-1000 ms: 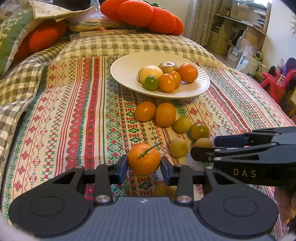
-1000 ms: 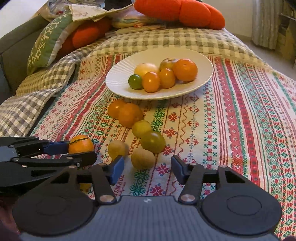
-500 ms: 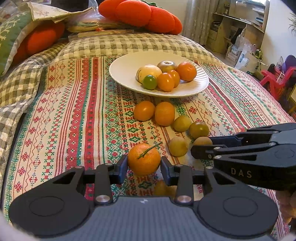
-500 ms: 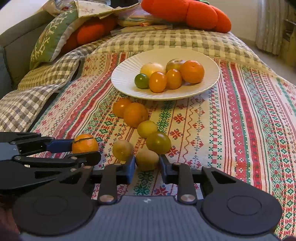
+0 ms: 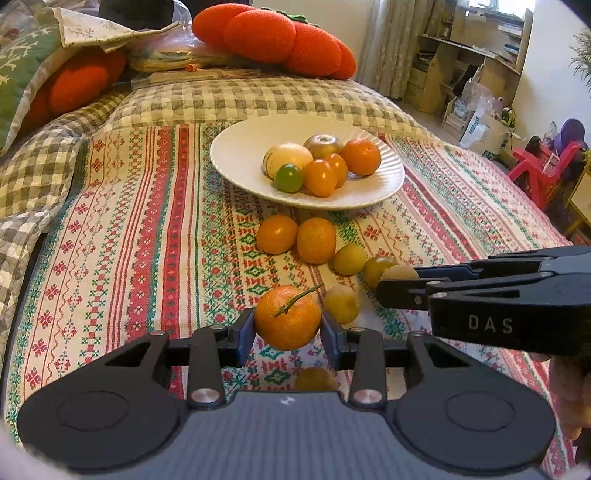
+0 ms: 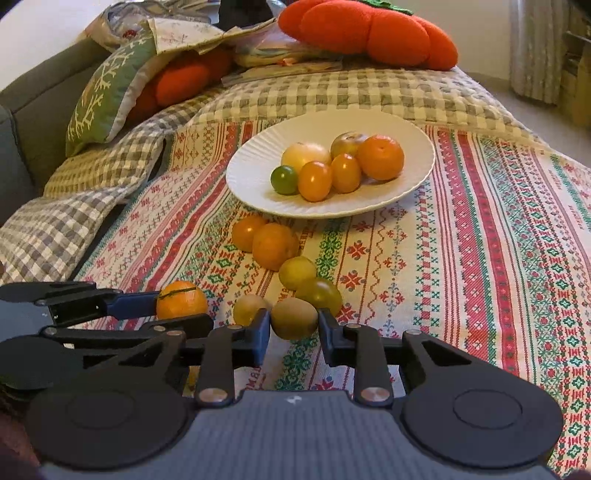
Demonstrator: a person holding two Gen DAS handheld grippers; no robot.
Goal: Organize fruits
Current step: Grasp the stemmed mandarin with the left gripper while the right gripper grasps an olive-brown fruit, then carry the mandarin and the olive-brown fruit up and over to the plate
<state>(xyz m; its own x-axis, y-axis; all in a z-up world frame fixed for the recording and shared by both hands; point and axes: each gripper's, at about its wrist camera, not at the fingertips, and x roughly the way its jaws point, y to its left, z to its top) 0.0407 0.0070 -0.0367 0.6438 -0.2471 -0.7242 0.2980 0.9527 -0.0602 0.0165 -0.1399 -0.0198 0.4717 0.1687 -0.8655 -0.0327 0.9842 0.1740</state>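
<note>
My left gripper (image 5: 287,325) is shut on an orange tangerine with a green stem (image 5: 287,318), just above the patterned cloth. My right gripper (image 6: 293,325) is shut on a brownish-yellow kiwi-like fruit (image 6: 294,317), with both pads pressed on its sides. From the left wrist view the right gripper (image 5: 384,290) comes in from the right with that fruit (image 5: 399,272) at its tip. A white plate (image 5: 236,155) further back holds several fruits: oranges, a green one, a pale yellow one. Loose oranges (image 5: 277,233) and yellow-green fruits (image 5: 349,258) lie between the plate and the grippers.
The striped embroidered cloth (image 5: 140,240) covers a checked quilt (image 5: 229,99) on a couch. Orange pumpkin-shaped cushions (image 5: 273,35) and a green pillow (image 6: 107,92) sit at the back. Shelves and a red plastic chair (image 5: 543,173) stand at the far right. One more fruit (image 5: 314,378) lies under the left gripper.
The right gripper's jaws went from wide apart around the kiwi-like fruit to shut on it. The left gripper kept still with the tangerine.
</note>
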